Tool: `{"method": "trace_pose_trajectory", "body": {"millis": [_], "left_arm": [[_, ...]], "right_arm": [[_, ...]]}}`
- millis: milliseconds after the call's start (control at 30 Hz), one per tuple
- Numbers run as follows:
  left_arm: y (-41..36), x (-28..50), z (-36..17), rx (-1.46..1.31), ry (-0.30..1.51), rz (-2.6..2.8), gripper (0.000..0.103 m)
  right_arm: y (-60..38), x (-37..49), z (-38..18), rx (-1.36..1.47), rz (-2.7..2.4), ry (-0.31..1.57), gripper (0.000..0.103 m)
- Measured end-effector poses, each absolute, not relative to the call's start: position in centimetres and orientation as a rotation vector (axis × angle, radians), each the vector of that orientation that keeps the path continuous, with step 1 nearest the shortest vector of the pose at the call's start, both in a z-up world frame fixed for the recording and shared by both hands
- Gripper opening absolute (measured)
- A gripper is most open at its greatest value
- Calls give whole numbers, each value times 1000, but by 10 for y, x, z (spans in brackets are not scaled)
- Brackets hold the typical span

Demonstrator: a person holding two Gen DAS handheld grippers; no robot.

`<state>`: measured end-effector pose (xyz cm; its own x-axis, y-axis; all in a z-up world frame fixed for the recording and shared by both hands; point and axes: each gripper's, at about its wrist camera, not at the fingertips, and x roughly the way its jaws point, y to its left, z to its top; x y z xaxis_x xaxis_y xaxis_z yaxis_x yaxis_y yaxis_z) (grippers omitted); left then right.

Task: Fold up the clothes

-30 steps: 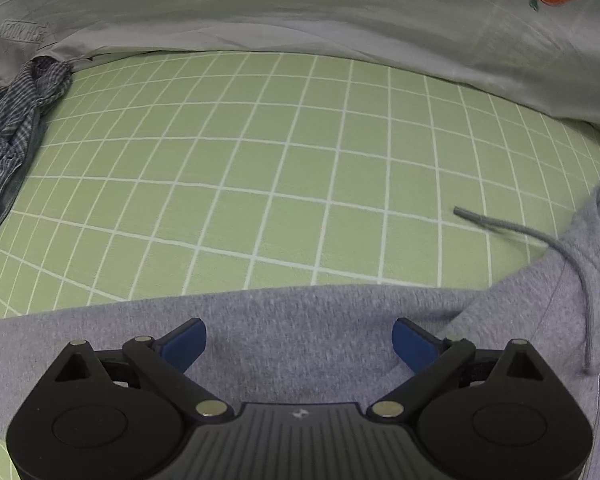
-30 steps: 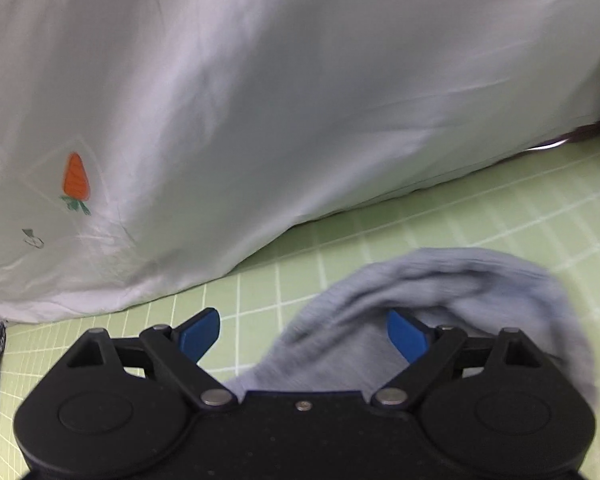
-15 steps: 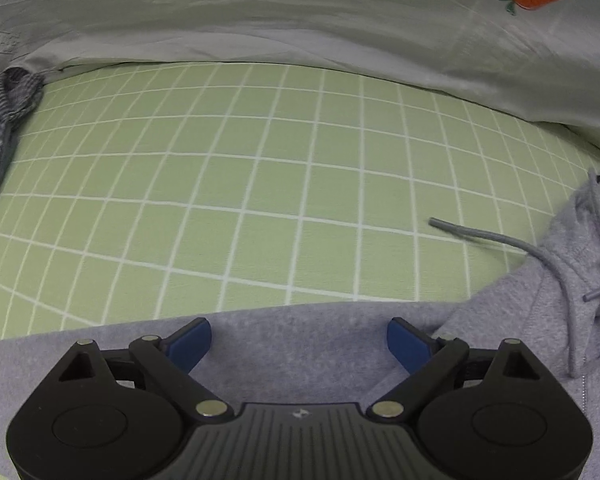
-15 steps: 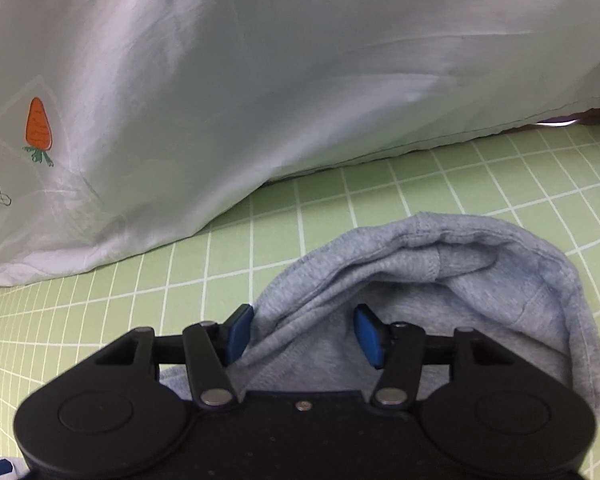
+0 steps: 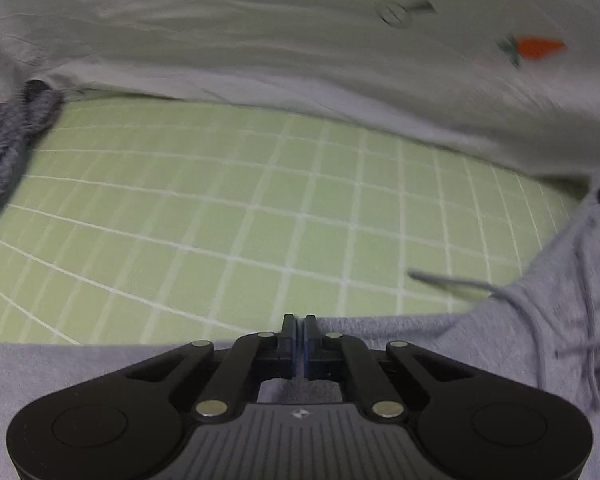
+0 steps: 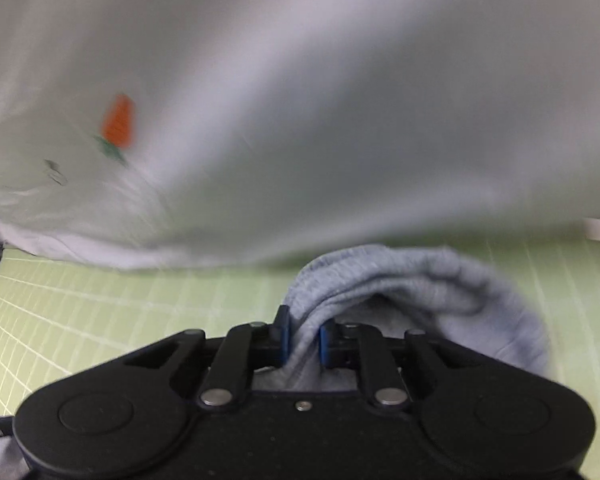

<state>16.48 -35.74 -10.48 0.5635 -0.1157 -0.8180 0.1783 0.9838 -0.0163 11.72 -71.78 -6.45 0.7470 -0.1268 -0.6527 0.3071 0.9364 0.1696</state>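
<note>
Grey hoodie (image 5: 512, 332) lies on the green grid mat (image 5: 220, 216), sleeve edge running left-right across the near side, hood (image 6: 420, 280) end to the right, drawstring (image 5: 452, 282) pointing left. Left gripper (image 5: 299, 326) pinched tight on the sleeve edge. Right gripper (image 6: 302, 330) clamped narrow on hood fabric. White cloth w/ carrot print (image 6: 300, 100) behind; dark checked garment (image 5: 8, 148) far left.

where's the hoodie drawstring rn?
Left wrist view, right side: the drawstring lies across the green grid mat, its loose end pointing left, running back onto the grey hoodie right of the left tongs.
</note>
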Motion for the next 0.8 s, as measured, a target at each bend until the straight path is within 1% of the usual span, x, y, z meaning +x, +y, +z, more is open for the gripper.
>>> {"method": "trace_pose_trajectory", "body": {"millis": [67, 133, 200, 233, 267, 300, 333, 400, 433, 467, 533, 600, 700, 767, 800], "left_arm": [[-345, 172, -93, 42, 909, -134, 4], [-333, 180, -86, -13, 898, -119, 4], [-327, 186, -93, -41, 910, -97, 4], [-328, 188, -99, -43, 934, -95, 6], [-330, 189, -105, -34, 962, -93, 11], [-332, 189, -109, -22, 977, -75, 14], [-333, 187, -109, -11, 977, -56, 20], [-332, 181, -106, -5, 962, -43, 54], [-330, 178, -105, -13, 956, -42, 59], [-327, 175, -103, -22, 952, -43, 63], [-326, 171, -102, -25, 966, -51, 64], [-327, 168, -102, -9, 983, -57, 66], [-334, 161, -103, 10, 1005, -60, 66], [-338, 156, -105, 8, 1022, -70, 67], [-341, 154, -106, 10, 1031, -76, 67]], "right_arm": [[-709, 123, -41, 237, -212, 601, 14], [-697, 129, -24, 206, -163, 527, 14], [-686, 138, -22, 165, -136, 518, 14], [-684, 140, -26, 157, -137, 535, 20], [-683, 141, -29, 150, -138, 552, 39], [-681, 143, -33, 142, -139, 569, 46], [-680, 144, -36, 134, -140, 586, 48], [-677, 147, -43, 118, -141, 620, 67], [-675, 148, -47, 110, -142, 636, 88], [-678, 141, -49, 115, -162, 645, 92], [-690, 118, -54, 140, -213, 672, 93], [-702, 97, -65, 183, -262, 742, 92], [-715, 62, -82, 244, -308, 812, 87], [-721, 38, -94, 284, -334, 851, 82], [-723, 29, -98, 297, -343, 866, 82]]}}
